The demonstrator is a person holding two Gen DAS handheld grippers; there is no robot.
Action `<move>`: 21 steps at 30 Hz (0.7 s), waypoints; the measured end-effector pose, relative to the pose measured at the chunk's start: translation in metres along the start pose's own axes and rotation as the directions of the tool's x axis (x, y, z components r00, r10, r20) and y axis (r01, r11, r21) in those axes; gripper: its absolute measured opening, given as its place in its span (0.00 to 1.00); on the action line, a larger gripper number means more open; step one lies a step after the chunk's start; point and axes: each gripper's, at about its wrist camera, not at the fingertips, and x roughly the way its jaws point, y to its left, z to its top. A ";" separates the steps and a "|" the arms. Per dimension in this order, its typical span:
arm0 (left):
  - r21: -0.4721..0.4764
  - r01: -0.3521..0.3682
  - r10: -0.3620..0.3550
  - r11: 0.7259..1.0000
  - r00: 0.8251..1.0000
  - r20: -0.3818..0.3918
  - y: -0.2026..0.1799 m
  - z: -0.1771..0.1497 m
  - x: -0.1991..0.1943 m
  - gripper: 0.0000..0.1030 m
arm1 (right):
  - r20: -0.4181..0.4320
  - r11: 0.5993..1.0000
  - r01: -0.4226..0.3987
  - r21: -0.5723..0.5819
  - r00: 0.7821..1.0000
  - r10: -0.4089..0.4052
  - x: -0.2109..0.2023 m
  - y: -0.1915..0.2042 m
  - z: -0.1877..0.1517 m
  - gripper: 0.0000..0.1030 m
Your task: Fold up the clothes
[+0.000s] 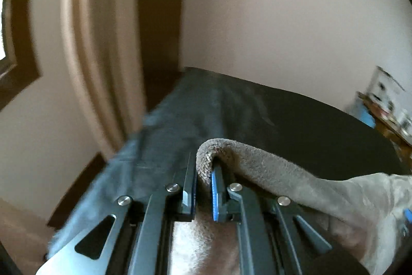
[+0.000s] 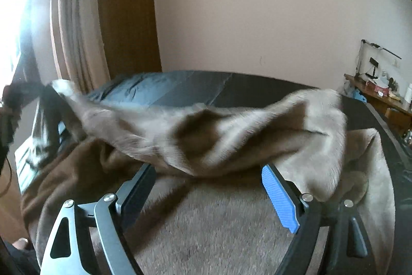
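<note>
Fabric sits pinched in your left gripper: the jaws are pressed together on a fold of the grey fleecy garment, which loops over the blue-padded finger and trails off to the right of the left wrist view. Beneath it lies the bed, dark on the right, with a blue sheet covering its left part.

Your right gripper stands spread wide, and its pads press on nothing. Its fingertips are hidden under a raised, blurred band of the same garment, which stretches across the right wrist view from the left edge to the right. The blue pad of one finger shows clear of the cloth. More of the garment lies flat on the bed below the open jaws.

Behind the bed you have a plain wall, a beige curtain and a brown wooden panel. A cluttered desk stands at the far right.
</note>
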 end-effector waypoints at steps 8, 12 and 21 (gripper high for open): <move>0.078 -0.218 0.226 0.973 0.967 -0.118 0.018 -0.028 0.036 0.23 | -0.101 1.000 0.018 -0.019 0.995 -0.019 0.024 0.007 0.000 0.84; 0.100 -0.253 0.264 0.962 0.955 -0.133 -0.001 -0.037 0.049 0.31 | -0.147 0.999 0.031 -0.027 0.989 -0.035 0.033 0.005 -0.002 0.84; 0.234 -0.134 0.139 0.963 0.990 -0.008 -0.059 -0.047 -0.012 0.64 | -0.236 0.999 0.023 0.040 0.972 -0.013 0.043 -0.017 -0.016 0.84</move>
